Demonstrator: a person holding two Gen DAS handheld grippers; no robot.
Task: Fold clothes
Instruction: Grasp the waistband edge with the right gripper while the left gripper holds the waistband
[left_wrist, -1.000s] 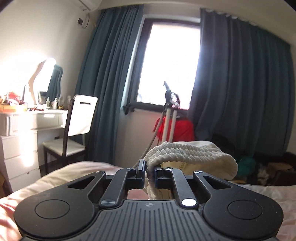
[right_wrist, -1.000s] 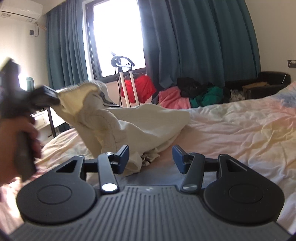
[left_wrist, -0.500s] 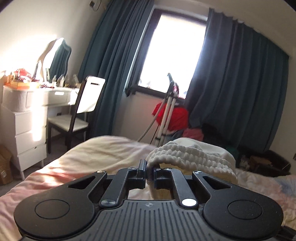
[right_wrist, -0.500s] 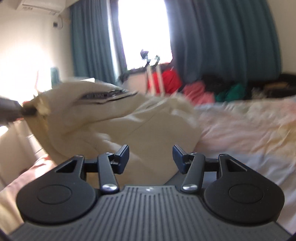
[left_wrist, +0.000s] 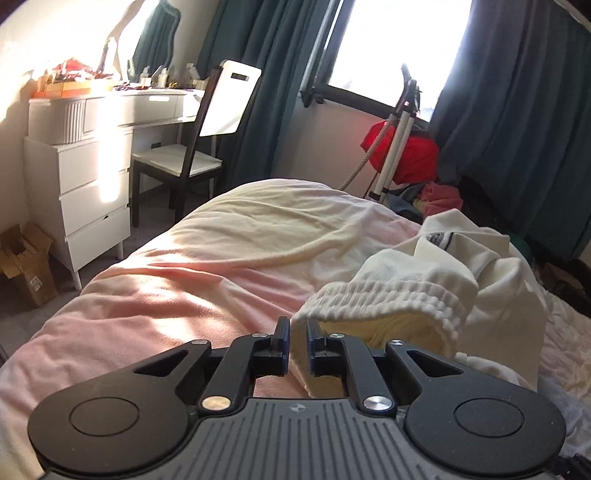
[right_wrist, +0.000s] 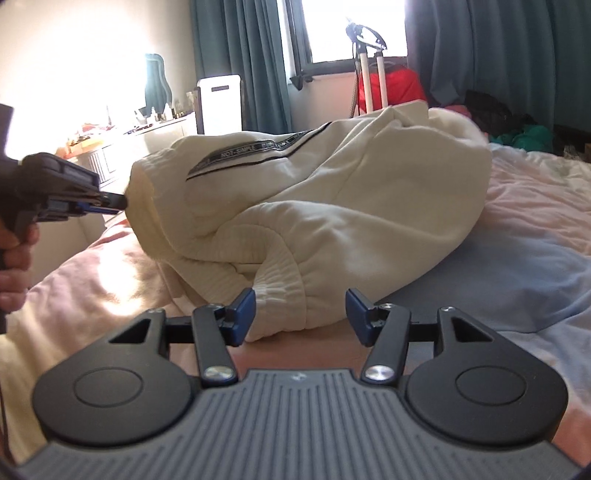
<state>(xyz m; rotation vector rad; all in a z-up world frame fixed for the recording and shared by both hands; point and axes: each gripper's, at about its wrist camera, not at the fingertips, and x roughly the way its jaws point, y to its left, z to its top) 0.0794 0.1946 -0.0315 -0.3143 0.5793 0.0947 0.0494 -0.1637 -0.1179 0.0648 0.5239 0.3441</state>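
Note:
A cream sweatshirt (right_wrist: 332, 199) with a black lettered stripe lies bunched on the bed (right_wrist: 535, 229). My left gripper (left_wrist: 298, 338) is shut on its ribbed hem (left_wrist: 388, 299), holding that edge just above the pink blanket. From the right wrist view the same left gripper (right_wrist: 118, 201) pinches the garment's left end, with a hand (right_wrist: 14, 258) on its handle. My right gripper (right_wrist: 300, 314) stands open low over the bed. A ribbed cuff (right_wrist: 284, 299) of the sweatshirt lies between its fingers, and the pads do not press on it.
A white dresser (left_wrist: 85, 177) and a chair (left_wrist: 192, 155) stand left of the bed. By the window are a red bag (left_wrist: 410, 155), a stand (left_wrist: 399, 125) and a heap of clothes (right_wrist: 517, 129). A cardboard box (left_wrist: 26, 266) sits on the floor.
The left gripper has swung left and sunk, pulling the sweatshirt's hem down toward the blanket. The right gripper has come lower and closer to the garment, with the cuff now between its fingers.

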